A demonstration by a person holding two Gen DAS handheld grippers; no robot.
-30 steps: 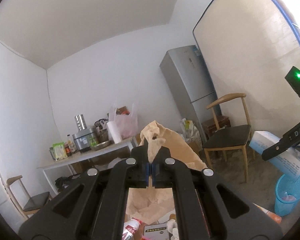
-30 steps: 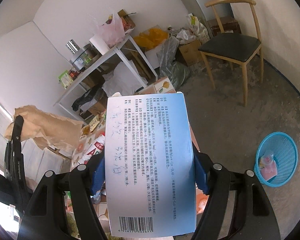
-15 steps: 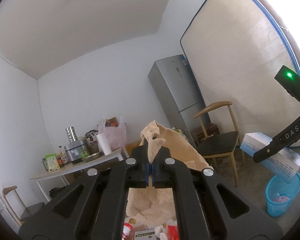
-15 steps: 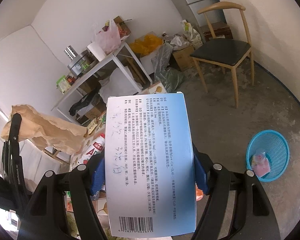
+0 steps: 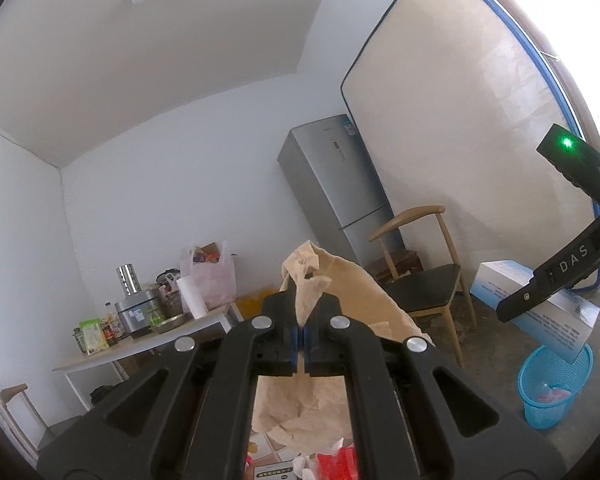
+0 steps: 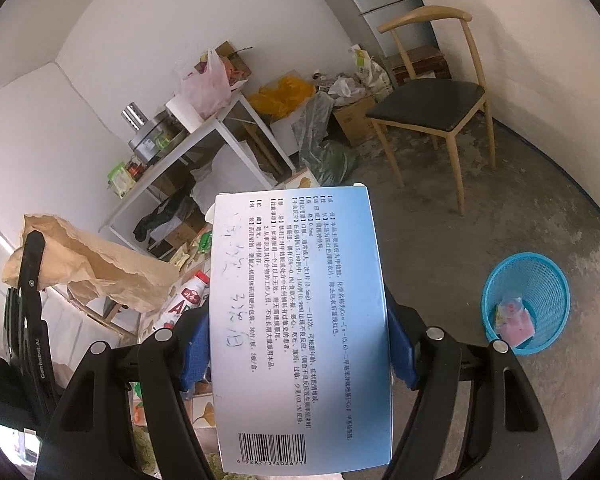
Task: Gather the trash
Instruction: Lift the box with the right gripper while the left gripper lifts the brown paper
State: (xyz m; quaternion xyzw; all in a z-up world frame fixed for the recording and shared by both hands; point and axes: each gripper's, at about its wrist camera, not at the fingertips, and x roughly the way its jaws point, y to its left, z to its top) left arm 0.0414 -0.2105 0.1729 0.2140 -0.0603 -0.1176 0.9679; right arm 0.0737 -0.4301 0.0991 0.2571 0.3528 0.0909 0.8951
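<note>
My left gripper [image 5: 301,338] is shut on a crumpled brown paper bag [image 5: 340,292], held up in the air; the bag also shows at the left of the right wrist view [image 6: 100,264]. My right gripper [image 6: 298,344] is shut on a flat blue-and-white medicine box [image 6: 300,320] with printed text and a barcode; the box also shows at the right of the left wrist view [image 5: 540,312]. A blue mesh waste basket [image 6: 526,300] stands on the concrete floor to the right, below the box, with pink wrappers inside. It also shows in the left wrist view [image 5: 554,384].
A wooden chair with a black seat [image 6: 432,100] stands beyond the basket. A white table [image 6: 204,132] holds a cooker, bottles and a pink bag. Boxes and bags pile by the wall. A bottle and packets [image 6: 184,300] lie below my grippers. A grey fridge [image 5: 336,176] stands behind.
Both grippers have risen, and the room and floor sit lower in both views. The basket shows larger and lower right. Both grips are unchanged.
</note>
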